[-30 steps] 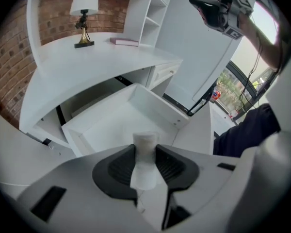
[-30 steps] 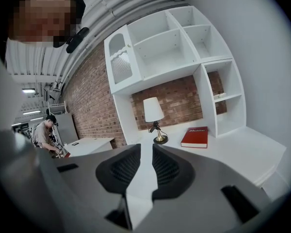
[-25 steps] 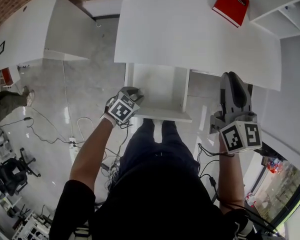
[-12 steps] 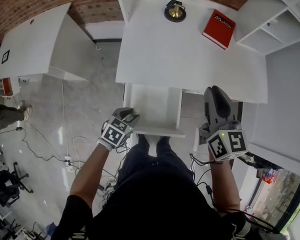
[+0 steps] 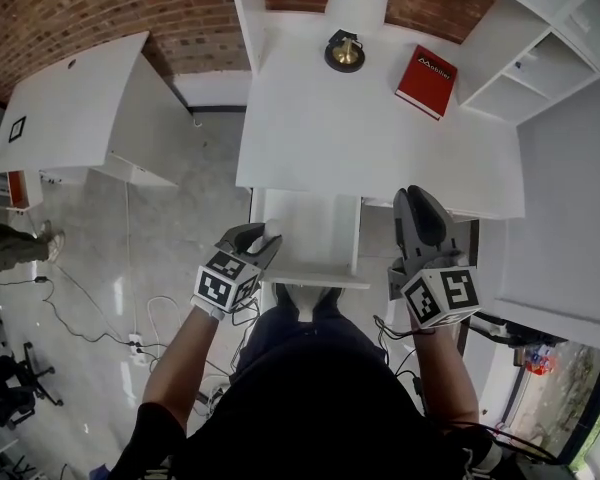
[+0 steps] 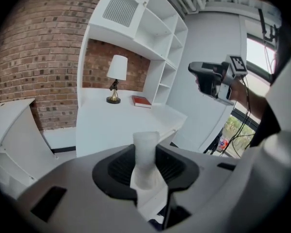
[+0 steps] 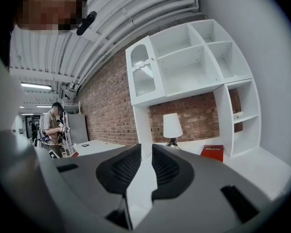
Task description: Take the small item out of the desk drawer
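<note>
White desk (image 5: 380,138), its drawer (image 5: 315,280) standing open beneath. My right gripper (image 5: 418,208) is hovering just right of the drawer, jaws slightly apart, gripping nothing. My left gripper (image 5: 262,238) is hanging at the drawer's left front corner, pinching the small translucent item (image 6: 145,149) upright between its pads.
</note>
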